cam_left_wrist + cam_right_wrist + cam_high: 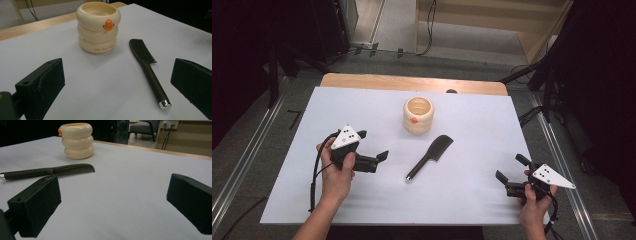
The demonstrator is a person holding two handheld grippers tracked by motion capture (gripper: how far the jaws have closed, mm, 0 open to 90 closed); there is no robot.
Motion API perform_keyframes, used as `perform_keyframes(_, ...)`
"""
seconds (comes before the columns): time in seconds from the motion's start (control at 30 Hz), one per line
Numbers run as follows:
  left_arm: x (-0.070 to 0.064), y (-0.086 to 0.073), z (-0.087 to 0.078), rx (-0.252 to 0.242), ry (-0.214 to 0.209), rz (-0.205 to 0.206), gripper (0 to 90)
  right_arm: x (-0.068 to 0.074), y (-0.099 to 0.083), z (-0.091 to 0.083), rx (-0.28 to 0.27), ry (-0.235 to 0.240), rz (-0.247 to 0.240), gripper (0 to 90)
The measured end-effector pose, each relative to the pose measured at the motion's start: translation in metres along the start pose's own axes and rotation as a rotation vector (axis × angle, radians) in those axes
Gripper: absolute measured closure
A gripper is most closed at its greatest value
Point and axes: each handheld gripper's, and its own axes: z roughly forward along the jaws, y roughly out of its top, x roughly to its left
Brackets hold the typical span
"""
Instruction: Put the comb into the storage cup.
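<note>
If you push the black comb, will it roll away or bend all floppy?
Probably neither. The comb lies flat on the white table cover, and its wide toothed end should stop it rolling; it would likely just slide. It looks like hard, straight plastic, so probably stiff. The thin teeth might snag a gripper jaw.

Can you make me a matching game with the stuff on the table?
Things:
1. cup
2. comb
3. left gripper
4. table

Descriptions:
A. black, lying flat
B. white top
C. cream, three rings, orange beak
D. open, held in a hand

Pairs: 1-C, 2-A, 3-D, 4-B
</note>
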Motion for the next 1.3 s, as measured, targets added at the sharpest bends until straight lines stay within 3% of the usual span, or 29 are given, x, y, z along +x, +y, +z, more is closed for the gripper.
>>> perform_keyframes(1.3, -0.024, 0.019, 0.047, 0.089, -0.095, 0.034, 0.0, 0.000, 0.000, 0.001, 0.006, 0.008, -0.008, 0.0)
